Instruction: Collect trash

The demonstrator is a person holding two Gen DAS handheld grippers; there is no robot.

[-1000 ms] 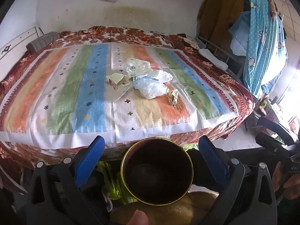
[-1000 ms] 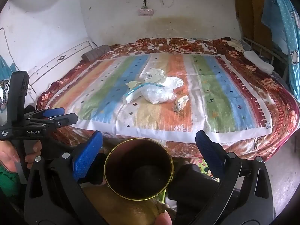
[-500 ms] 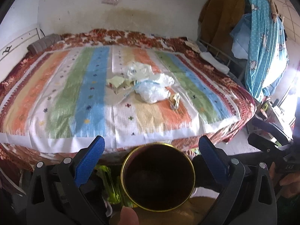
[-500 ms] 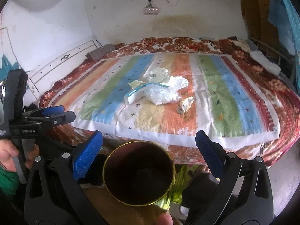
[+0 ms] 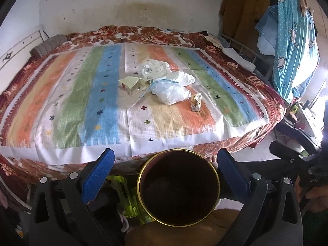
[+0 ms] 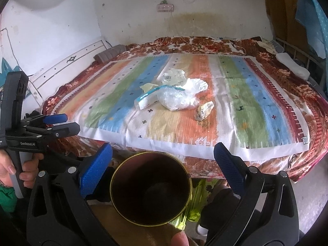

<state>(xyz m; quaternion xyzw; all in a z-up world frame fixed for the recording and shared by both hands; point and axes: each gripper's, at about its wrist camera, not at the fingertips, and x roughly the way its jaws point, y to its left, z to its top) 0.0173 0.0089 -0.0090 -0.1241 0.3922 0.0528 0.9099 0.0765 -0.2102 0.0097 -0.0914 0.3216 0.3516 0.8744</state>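
Note:
A pile of trash lies in the middle of the striped bed cover point(image 5: 67, 110): a crumpled clear plastic bag point(image 5: 171, 93) point(image 6: 176, 99), white wrappers point(image 5: 155, 69), a small carton box point(image 5: 132, 85) point(image 6: 146, 100) and a crumpled wrapper point(image 5: 196, 101) point(image 6: 204, 110) to the right. A dark round bin with a gold rim point(image 5: 178, 187) point(image 6: 150, 187) stands below the bed's front edge, between the fingers of both views. My left gripper point(image 5: 166, 169) and right gripper point(image 6: 163, 163) are open and empty, well short of the trash.
Clothes and a blue dotted cloth point(image 5: 291, 37) hang at the right. A metal rack point(image 5: 242, 47) runs along the bed's right side. A white headboard point(image 6: 67, 65) and a grey roll point(image 6: 109, 54) are at the left. The left gripper also shows in the right wrist view point(image 6: 61, 123).
Both grippers have risen and moved slightly toward the bed; the trash pile now looks a little closer. Both stay open.

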